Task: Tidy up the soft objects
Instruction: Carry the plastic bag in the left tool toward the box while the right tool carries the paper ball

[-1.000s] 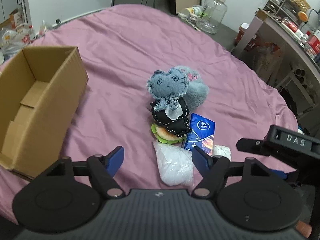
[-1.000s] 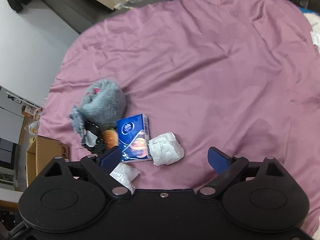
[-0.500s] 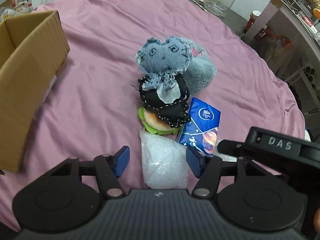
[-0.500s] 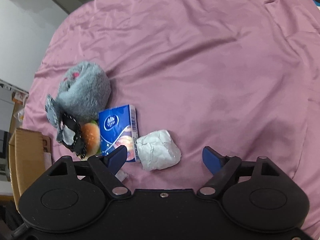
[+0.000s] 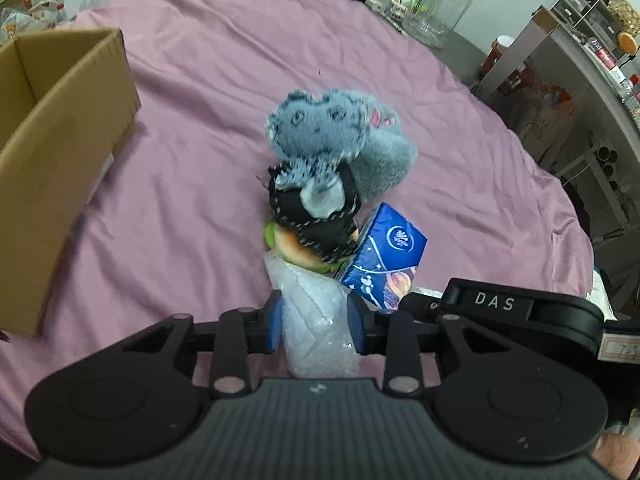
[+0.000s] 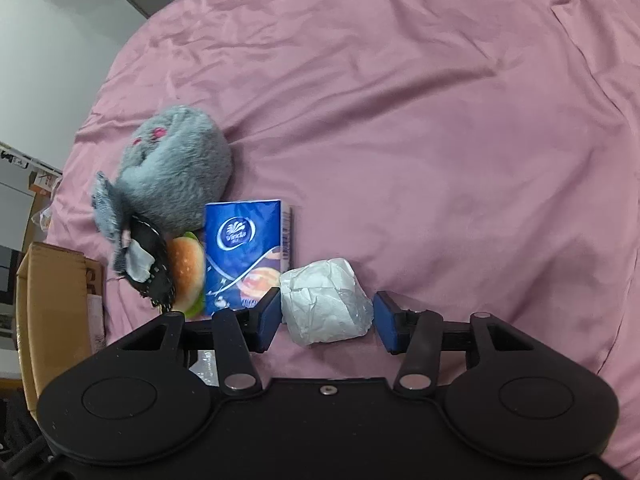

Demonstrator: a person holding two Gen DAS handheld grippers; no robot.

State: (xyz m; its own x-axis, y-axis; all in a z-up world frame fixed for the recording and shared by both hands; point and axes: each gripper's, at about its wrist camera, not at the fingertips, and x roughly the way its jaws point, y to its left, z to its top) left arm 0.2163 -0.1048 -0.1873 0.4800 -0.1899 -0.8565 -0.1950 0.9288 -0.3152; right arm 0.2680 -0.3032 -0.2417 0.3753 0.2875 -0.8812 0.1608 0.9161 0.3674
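On the pink bedsheet point(image 6: 440, 120) lies a cluster of soft things: a grey plush point(image 5: 384, 160), a blue-grey rag doll in a black dress point(image 5: 316, 132), a burger toy point(image 5: 296, 248) and a blue tissue pack point(image 5: 388, 256). My left gripper point(image 5: 316, 320) is closing on a white plastic bag point(image 5: 316, 344), and both blue pads touch its sides. My right gripper point(image 6: 326, 318) is closing around a crumpled white paper wad point(image 6: 324, 304). Its left pad is against the wad and its right pad stands just clear. The tissue pack point(image 6: 244, 252) lies directly left of the wad.
An open cardboard box point(image 5: 60, 152) stands to the left on the sheet. A black housing marked DAS point(image 5: 496, 304) crosses the left wrist view at the right. Shelves, a glass jar point(image 5: 440, 4) and clutter stand beyond the bed. The sheet stretches bare to the right of the wad.
Both grippers have come down onto the cluster and their jaws have narrowed. The left now straddles the plastic bag and the right the paper wad.
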